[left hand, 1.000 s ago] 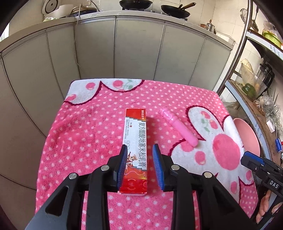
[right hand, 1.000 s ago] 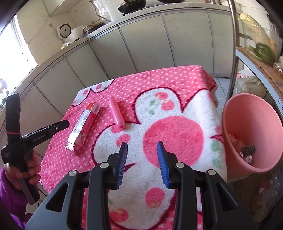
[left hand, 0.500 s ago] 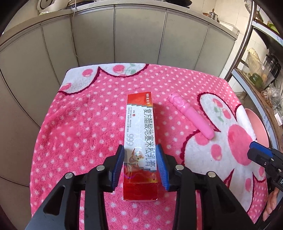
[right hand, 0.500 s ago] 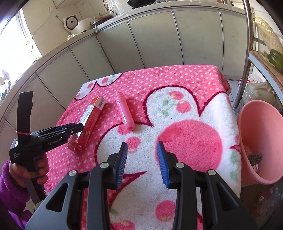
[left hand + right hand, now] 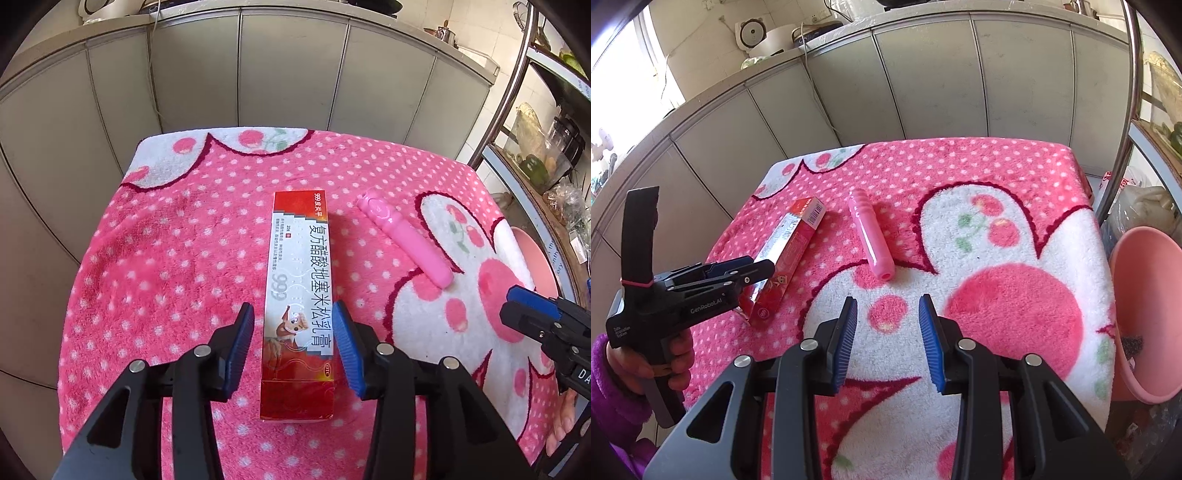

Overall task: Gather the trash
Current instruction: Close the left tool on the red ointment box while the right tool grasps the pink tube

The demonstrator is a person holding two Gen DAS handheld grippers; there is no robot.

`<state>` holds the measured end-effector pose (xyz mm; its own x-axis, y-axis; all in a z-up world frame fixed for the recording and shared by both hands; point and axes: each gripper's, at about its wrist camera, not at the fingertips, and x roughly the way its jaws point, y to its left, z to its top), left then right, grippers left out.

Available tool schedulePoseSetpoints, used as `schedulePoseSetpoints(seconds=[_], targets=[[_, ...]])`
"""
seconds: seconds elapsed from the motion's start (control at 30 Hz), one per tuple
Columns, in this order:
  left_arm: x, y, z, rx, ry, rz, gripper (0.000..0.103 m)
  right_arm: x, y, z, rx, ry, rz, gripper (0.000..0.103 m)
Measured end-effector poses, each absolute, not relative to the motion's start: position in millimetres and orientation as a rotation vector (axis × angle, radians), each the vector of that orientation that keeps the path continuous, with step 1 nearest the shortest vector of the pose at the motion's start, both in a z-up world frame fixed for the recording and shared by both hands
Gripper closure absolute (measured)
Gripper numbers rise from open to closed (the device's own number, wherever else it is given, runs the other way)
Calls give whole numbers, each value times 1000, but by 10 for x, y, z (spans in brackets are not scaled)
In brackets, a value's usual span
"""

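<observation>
Left wrist: our left tongs (image 5: 293, 341) are opening around the ointment box (image 5: 300, 306) on the counter (image 5: 166, 258) — not gripping yet; closing comes next. Right wrist: our right tongs (image 5: 888, 338) hover part-open, empty, near the pink tube (image 5: 871, 240) — pink bin (image 5: 1145, 314) alongside.

Between the blue pads of the left gripper (image 5: 293, 345), red-and-white carton (image 5: 300, 306): "999" in grey, big Chinese "复方醋酸地塞米松乳膏", "999皮炎平" on the far red end. On the left gripper's black body, seen from the right gripper's camera: "GenRobot.AI". Barcode on the carton's far flap, digits unreadable.
</observation>
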<state>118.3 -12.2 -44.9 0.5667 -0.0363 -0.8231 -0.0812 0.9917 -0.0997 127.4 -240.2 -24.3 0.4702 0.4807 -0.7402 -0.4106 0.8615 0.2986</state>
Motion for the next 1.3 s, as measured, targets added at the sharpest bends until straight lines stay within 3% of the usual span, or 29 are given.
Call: schedulePoseSetpoints(seconds=[0.67,0.73,0.77,1.3], targets=[[1186,-91,-439,-179,990,-6,61,1852,-1832,-577,-42,1003,550,68],[1185,-95,-436,-180,990,-8,61,1858,-1825,-578,-35,1006,547,70],[1186,-101,-434,-177,991,-9,61,1855,-1825,-574,-34,1007,544,79],[1144,-199,-405,-111,960,19,65,1450,-2248,-242,100,940,551,81]])
